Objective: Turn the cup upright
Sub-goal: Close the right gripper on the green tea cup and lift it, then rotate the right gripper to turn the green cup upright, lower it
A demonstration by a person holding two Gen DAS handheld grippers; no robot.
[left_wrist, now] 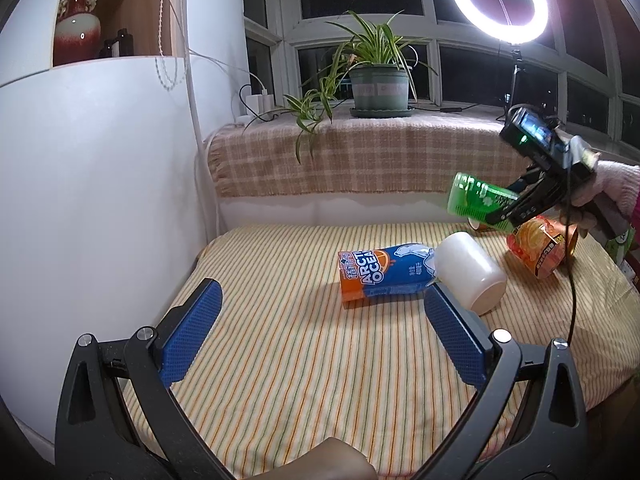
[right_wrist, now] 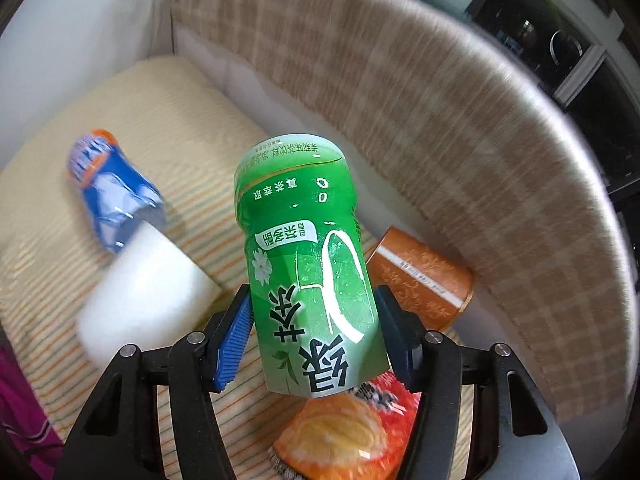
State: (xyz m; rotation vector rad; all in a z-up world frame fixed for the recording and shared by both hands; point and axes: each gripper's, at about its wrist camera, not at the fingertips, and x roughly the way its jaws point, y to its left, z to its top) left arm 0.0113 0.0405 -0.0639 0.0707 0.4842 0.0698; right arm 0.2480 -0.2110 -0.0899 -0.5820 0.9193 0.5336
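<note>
My right gripper (right_wrist: pixel 314 330) is shut on a green cup (right_wrist: pixel 308 256) and holds it in the air, tilted, above the striped cloth; both show in the left wrist view, the gripper (left_wrist: pixel 516 206) and the green cup (left_wrist: pixel 476 196) at the right. My left gripper (left_wrist: pixel 324 312) is open and empty, low over the cloth. Ahead of it a blue and orange cup (left_wrist: pixel 380 276) and a white cup (left_wrist: pixel 472 272) lie on their sides. These also show in the right wrist view: the blue cup (right_wrist: pixel 112 192) and the white cup (right_wrist: pixel 144 296).
An orange printed cup (left_wrist: pixel 536 248) and a brown-orange cup (right_wrist: pixel 420 276) lie on their sides at the right. The striped cloth (left_wrist: pixel 280 340) covers the table. A checked-cloth sill (left_wrist: pixel 360 160) with a potted plant (left_wrist: pixel 380 84) stands behind. A ring light (left_wrist: pixel 498 0) is at the back right.
</note>
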